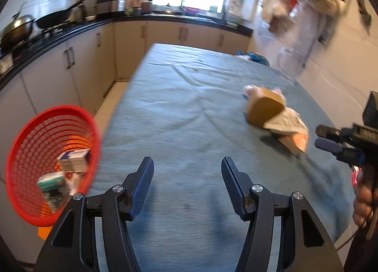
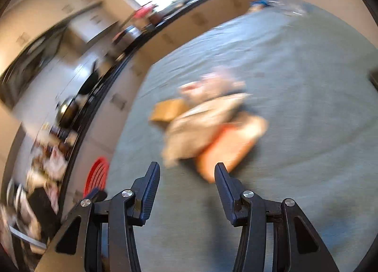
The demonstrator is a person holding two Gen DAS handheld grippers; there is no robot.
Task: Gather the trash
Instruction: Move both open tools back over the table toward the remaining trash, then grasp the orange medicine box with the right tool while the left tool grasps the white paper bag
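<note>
Left tongs [image 1: 187,165] stood apart over the grey cloth-covered counter [image 1: 179,106], nothing between them; right tongs [image 2: 187,169] likewise gaped empty above the same cloth, seen also at the right edge of the left view, gripped by a hand [image 1: 363,201]. Lay in a blurred heap toward the counter's right side: brown cardboard box [image 1: 264,108], crumpled pale paper bag [image 1: 287,124], orange-faced flat carton [image 1: 296,142] beneath, all touching; just ahead of the right tongs in that view. Hung off the counter's left edge: round red plastic mesh basket [image 1: 28,153], holding small white and green printed cartons [image 1: 73,160].
</note>
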